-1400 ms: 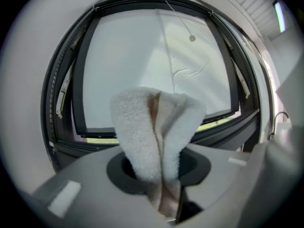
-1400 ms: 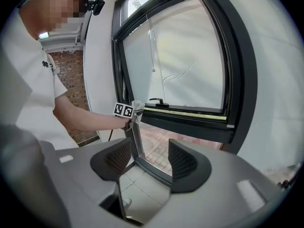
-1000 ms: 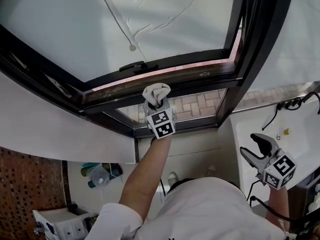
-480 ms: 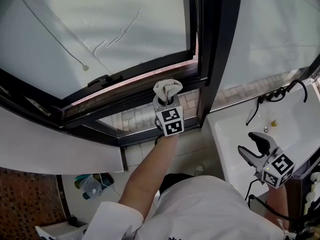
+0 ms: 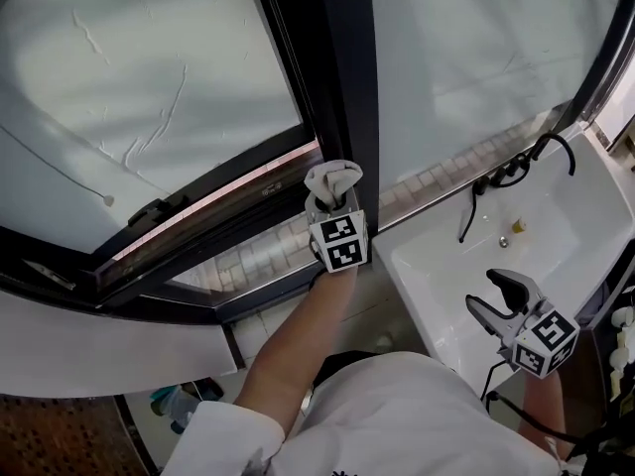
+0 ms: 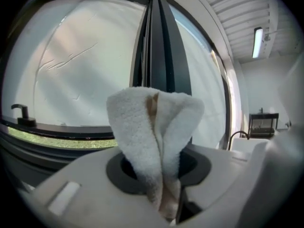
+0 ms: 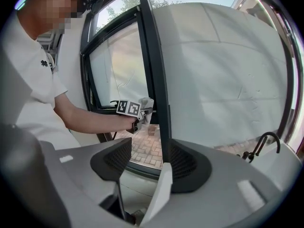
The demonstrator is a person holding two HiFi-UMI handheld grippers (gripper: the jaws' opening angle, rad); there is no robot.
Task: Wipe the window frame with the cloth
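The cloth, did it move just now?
Yes. The cloth slid right along the window frame, away from the handle, up to the upright bar.

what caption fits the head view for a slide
Left gripper holds a bunched cloth at the dark window frame; right gripper open and empty.

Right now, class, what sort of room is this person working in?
Likely a bathroom or washroom: a white sink with a dark tap stands right beside the dark window frame.
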